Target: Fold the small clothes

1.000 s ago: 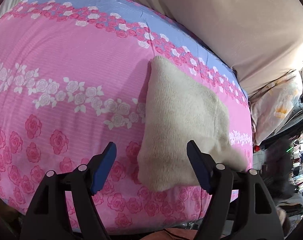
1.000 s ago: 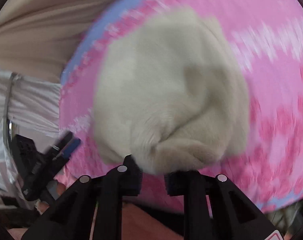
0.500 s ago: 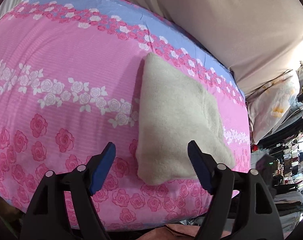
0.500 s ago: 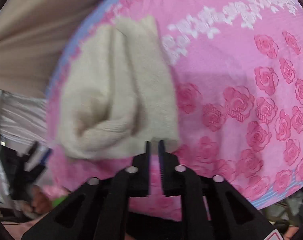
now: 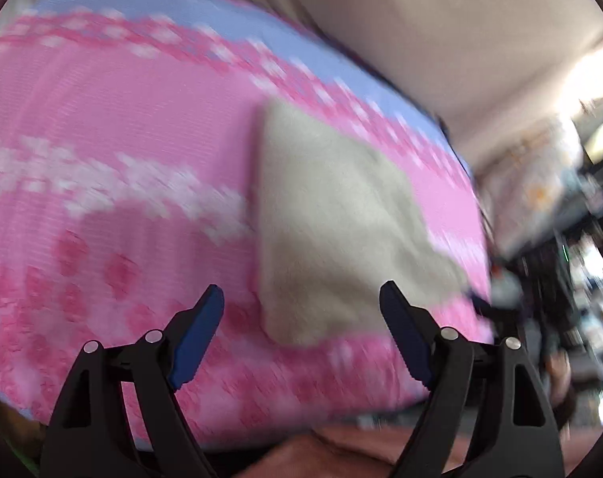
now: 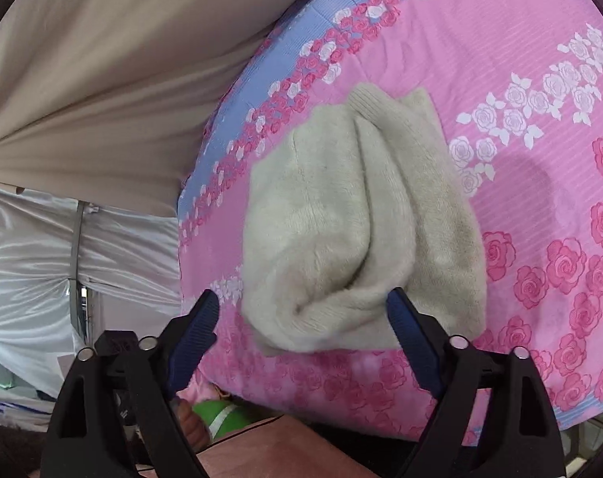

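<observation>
A cream fleece garment [image 6: 361, 219] lies folded into a thick bundle on the pink rose-print bedspread [image 6: 540, 159], its rolled end toward the camera. My right gripper [image 6: 303, 314] is open and empty, its blue pads either side of the bundle's near end, just short of it. In the blurred left wrist view the same garment [image 5: 333, 231] lies flat on the bedspread [image 5: 122, 139]. My left gripper [image 5: 301, 310] is open and empty just in front of its near edge.
A beige sheet [image 6: 102, 79] hangs behind the bed, with silvery fabric [image 6: 30, 259] below it. A patterned pillow [image 5: 532, 191] and cluttered shelves [image 5: 580, 279] stand past the bed's right end. A brown surface [image 6: 281, 450] lies under the grippers.
My right gripper has let go of the garment, opened wide and drawn back. The bundle now rests on the bed. The left gripper stayed open and is moving, blurring its view.
</observation>
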Demonstrator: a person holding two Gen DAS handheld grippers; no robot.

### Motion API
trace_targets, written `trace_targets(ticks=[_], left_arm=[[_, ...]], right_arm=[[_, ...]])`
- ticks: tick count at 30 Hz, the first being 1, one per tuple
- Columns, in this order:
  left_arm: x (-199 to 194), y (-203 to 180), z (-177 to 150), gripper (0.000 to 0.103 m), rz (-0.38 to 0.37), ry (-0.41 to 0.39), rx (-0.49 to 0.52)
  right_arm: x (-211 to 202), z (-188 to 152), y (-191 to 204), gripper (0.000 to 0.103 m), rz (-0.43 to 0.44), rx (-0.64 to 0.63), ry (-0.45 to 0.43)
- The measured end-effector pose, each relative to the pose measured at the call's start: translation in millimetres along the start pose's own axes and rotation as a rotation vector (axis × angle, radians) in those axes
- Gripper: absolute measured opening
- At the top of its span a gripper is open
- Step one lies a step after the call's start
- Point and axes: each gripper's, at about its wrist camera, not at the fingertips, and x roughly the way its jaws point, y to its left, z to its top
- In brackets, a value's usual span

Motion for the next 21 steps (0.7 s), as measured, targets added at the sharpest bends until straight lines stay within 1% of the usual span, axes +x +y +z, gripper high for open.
trace_targets(ticks=[2,3,4,5,7,8,9,10,11,12,13,14,15,16,17,18,19,20,21], left_arm=[[10,-7,-3,0.078,0.008,0.053,0.046],[17,-10,-4,0.078,0.024,0.090,0.069],[24,-11,-6,0.078,0.048,0.119,0.088],[29,-13,-8,0.078,0.066,0.143,0.112],[39,-17,-15,0.079,0.081,0.187,0.163],[45,-19,-19,0.079,0.092,0.210,0.188],[53,-21,-24,0.079,0.107,0.237,0.209],[61,-23,-26,0.079,0.112,0.252,0.220],[63,-24,-26,0.079,0.112,0.245,0.221],[65,-26,-25,0.078,0.105,0.214,0.217],[67,-27,-22,0.077,0.095,0.182,0.210],[69,-27,-19,0.073,0.104,0.158,0.201],[72,-26,-15,0.068,0.129,0.132,0.188],[76,-24,-12,0.059,0.153,0.116,0.186],[78,-22,-10,0.038,0.191,0.102,0.184],[80,-17,-8,0.032,0.224,0.096,0.174],[77,-13,-8,0.031,0.222,0.086,0.151],[72,-8,-10,0.030,0.209,0.067,0.123],[71,-7,-12,0.030,0.232,0.069,0.117]], right_arm=[[20,5,4,0.086,-0.072,-0.011,0.052],[30,5,5,0.086,-0.105,-0.011,0.088],[38,4,5,0.086,-0.113,-0.009,0.111],[43,2,6,0.086,-0.113,-0.010,0.114],[56,2,10,0.085,-0.128,-0.039,0.120],[65,5,16,0.073,-0.145,-0.063,0.128],[71,6,22,0.047,-0.148,-0.086,0.137],[77,8,32,0.035,-0.147,-0.113,0.144],[80,11,49,0.031,-0.156,-0.161,0.132],[81,12,64,0.028,-0.148,-0.196,0.122],[81,14,80,0.028,-0.124,-0.223,0.117],[77,16,99,0.027,-0.081,-0.244,0.107],[73,17,113,0.026,-0.040,-0.256,0.100],[65,17,130,0.025,0.003,-0.272,0.089],[57,16,141,0.024,0.028,-0.287,0.076],[46,12,152,0.023,0.041,-0.306,0.056],[36,6,157,0.023,0.034,-0.327,0.031],[26,-2,153,0.022,-0.005,-0.362,-0.007],[20,-8,143,0.022,-0.058,-0.383,-0.035]])
